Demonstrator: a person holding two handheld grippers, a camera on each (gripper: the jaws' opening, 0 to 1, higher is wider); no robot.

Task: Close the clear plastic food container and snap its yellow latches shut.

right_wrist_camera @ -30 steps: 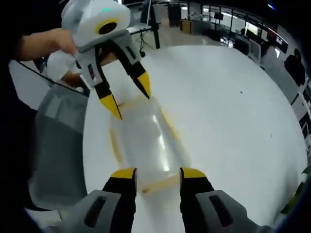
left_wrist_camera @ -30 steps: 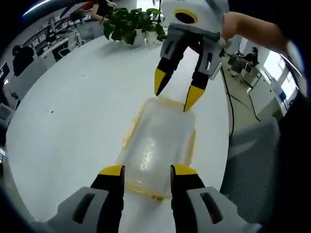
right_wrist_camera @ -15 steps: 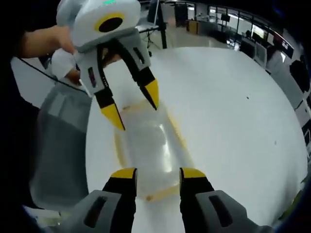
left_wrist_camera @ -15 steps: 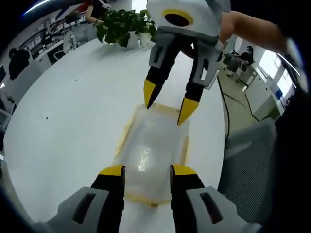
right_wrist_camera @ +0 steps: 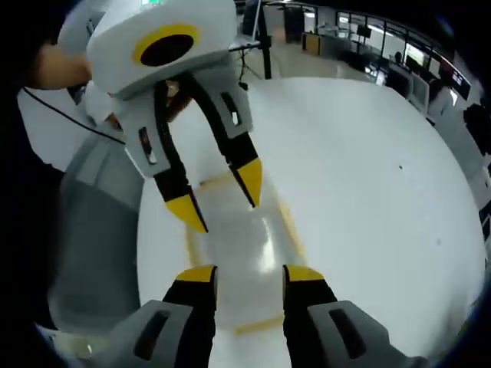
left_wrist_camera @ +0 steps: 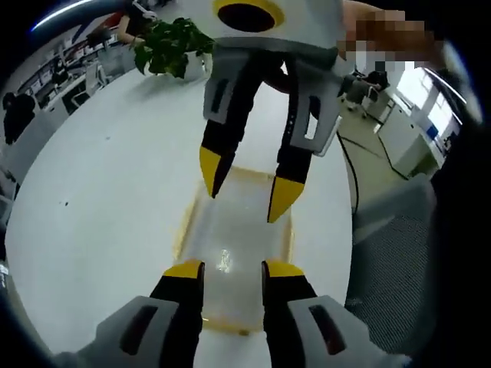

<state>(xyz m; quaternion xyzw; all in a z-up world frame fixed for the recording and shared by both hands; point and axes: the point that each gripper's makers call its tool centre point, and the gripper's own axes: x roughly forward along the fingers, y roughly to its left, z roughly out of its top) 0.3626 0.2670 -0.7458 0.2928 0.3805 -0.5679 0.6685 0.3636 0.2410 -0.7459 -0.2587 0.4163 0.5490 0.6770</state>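
Two tools of mine, left tool (left_wrist_camera: pixel 232 271) and right tool (right_wrist_camera: pixel 249 275), hung narrowly parted, empty, over opposite ends of the container (left_wrist_camera: pixel 238 238) on the counter (left_wrist_camera: pixel 100 192). Pressing unevenly might skid it or miss a latch.

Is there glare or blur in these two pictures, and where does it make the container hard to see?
Left gripper view: a bright glare spot sits on the clear container, and the yellow rim stays readable. Right gripper view: the image is softer, a white reflection washes the lid, and the left gripper looms large from fisheye distortion.
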